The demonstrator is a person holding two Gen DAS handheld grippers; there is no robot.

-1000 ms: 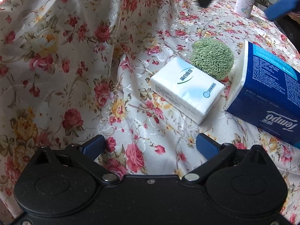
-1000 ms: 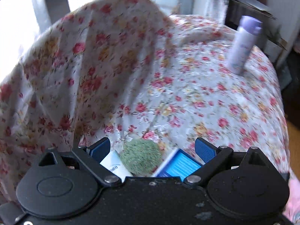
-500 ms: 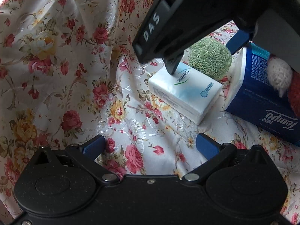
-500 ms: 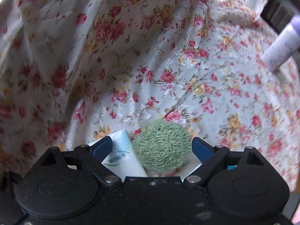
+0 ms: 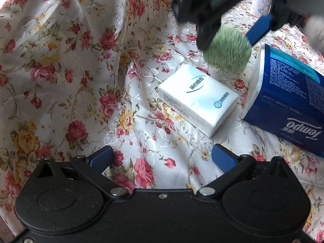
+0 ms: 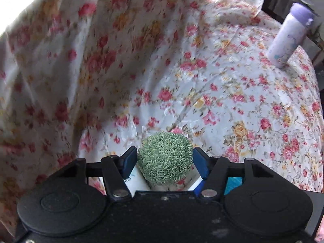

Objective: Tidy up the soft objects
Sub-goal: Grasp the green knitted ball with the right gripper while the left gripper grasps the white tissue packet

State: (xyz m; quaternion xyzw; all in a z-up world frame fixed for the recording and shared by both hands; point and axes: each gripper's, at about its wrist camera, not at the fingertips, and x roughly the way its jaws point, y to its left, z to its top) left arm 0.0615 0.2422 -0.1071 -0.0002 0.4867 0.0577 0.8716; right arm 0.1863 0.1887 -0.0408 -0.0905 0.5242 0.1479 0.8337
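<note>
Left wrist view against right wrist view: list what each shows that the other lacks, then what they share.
Only the left wrist view shows the open left tool and the "Tempo" lettering on the dark blue tissue pack. Only the right wrist view shows the purple cap of the printed lavender bottle. Both show the round green looped scrubber ball between the right tool pads, which have just been closing, the white tissue pack and the floral cloth.

My green scrubber [image 6: 165, 158] looks like rough, curly plastic loops. Beside it, the white tissue pack [image 5: 197, 99] wears glossy film. Floral cloth [image 5: 60, 60] beneath shimmers, satiny.
</note>
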